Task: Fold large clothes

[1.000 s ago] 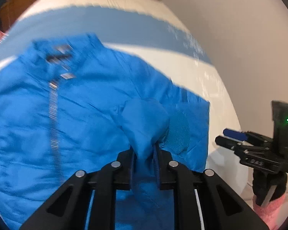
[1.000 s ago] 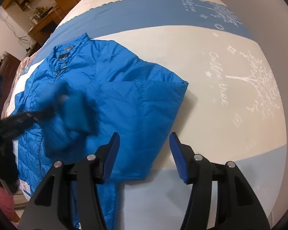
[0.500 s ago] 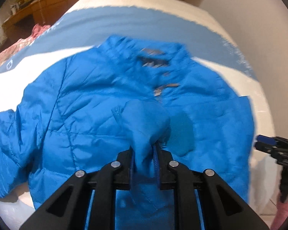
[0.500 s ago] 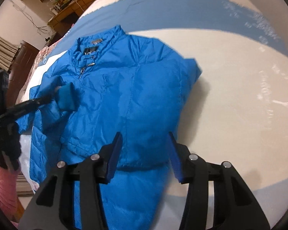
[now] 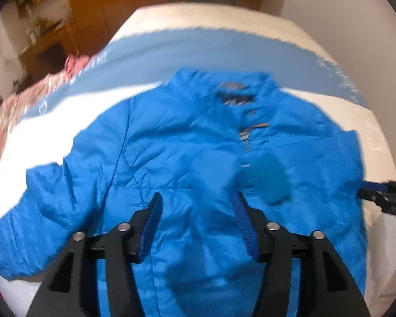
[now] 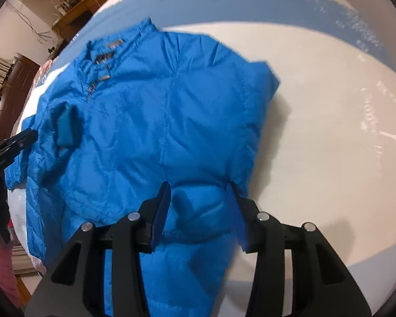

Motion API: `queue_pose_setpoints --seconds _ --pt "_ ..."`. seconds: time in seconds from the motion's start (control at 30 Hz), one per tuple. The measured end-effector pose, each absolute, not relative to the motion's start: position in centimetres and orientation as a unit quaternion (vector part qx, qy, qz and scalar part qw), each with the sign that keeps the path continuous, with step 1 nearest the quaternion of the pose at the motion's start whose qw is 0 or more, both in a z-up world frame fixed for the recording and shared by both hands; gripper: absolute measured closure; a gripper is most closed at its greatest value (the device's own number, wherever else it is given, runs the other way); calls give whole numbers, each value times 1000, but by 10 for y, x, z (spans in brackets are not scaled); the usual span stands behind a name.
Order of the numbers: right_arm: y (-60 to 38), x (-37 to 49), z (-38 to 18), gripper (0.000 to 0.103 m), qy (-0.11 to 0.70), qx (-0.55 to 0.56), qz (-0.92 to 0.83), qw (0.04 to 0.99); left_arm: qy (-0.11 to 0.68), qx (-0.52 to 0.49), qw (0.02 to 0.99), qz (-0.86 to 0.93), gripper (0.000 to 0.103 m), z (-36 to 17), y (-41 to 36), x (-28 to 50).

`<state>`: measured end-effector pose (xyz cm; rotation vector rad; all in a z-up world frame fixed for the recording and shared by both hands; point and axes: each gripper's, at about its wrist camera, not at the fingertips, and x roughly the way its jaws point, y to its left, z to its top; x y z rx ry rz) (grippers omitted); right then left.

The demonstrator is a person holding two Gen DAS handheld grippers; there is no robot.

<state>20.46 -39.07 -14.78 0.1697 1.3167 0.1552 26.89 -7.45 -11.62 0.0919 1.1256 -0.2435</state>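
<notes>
Here, view by view.

Left wrist view
- Left gripper (image 5: 198, 211): jaws spread wide, nothing between the blue pads; it hangs above the jacket's middle.
- Jacket (image 5: 145, 163): bright blue, quilted, lying front-up on the bed (image 5: 39, 137), collar (image 5: 224, 84) toward the far edge, zip (image 5: 246, 142) running down from it.
- Cuff (image 5: 272, 179): a darker, teal-toned sleeve end lying on the chest, just right of the zip; blurred.
- Sleeve (image 5: 31, 211): the other one spreads out toward the bed's left edge.
- Right gripper (image 5: 382, 198): seen at the jacket's right border, near the bed's right edge.
- Cover: white with a broad blue band (image 5: 198, 50) across the far end.
- Cloth (image 5: 26, 97): pink patterned, at the bed's left edge.
- Cabinets (image 5: 105, 8): wooden, beyond the bed.

Right wrist view
- Right gripper (image 6: 199, 211): jaws wide apart, empty, over the jacket's (image 6: 158, 119) near right portion.
- Fold (image 6: 258, 105): the jacket's right side is turned in, giving a straight edge; bare white bed (image 6: 330, 132) lies to its right.
- Cuff (image 6: 66, 126): rests on the left chest, below the collar (image 6: 113, 47).
- Left gripper (image 6: 15, 142): dark tip at the jacket's left side, just beside the cuff; from here I cannot tell whether it touches the fabric.
- Band (image 6: 224, 2): blue, along the bed's far end.
</notes>
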Motion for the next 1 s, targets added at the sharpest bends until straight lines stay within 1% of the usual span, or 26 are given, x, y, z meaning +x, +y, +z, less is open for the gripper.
queue_pose_setpoints --seconds 0.07,0.13,0.23,0.33,0.37,0.4,0.43,0.5,0.53,0.57,0.6,0.7,0.8,0.87,1.0 --pt "-389 202 -141 58 607 85 79 786 526 72 836 -139 39 -108 -96 259" --pt "-384 203 -137 58 607 87 89 785 524 108 830 -154 38 -111 -120 252" --pt "-374 205 -136 58 607 80 96 785 542 154 812 -153 36 -136 -153 253" --pt "-369 207 -143 58 614 86 103 777 568 175 795 -125 37 -166 -161 260" --pt "-368 209 -146 58 617 88 105 775 569 178 795 -117 44 -172 -160 262" --pt "-366 210 -151 58 622 90 105 771 564 184 798 -106 58 -176 -159 263" --pt "-366 211 -156 58 625 91 103 768 559 181 803 -100 61 -176 -155 264" --pt "-366 211 -163 58 630 94 102 764 560 149 807 -112 76 -170 -145 264" --pt "-367 211 -165 58 630 95 102 764 557 127 812 -119 79 -163 -138 265" --pt "-367 211 -165 58 630 95 102 764 550 106 819 -124 87 -154 -130 264" --pt "-368 212 -165 58 630 95 103 764 544 88 825 -126 91 -144 -123 265" --pt "-369 211 -163 58 629 93 106 764 515 15 848 -125 93 -115 -83 261" --pt "-369 212 -163 59 631 92 106 763 506 -33 854 -114 93 -105 -46 258" --pt "-368 213 -164 58 632 90 107 762 507 -42 855 -98 93 -108 -24 257" --pt "-363 215 -168 58 636 79 102 760 541 -51 837 -55 93 -133 15 257"
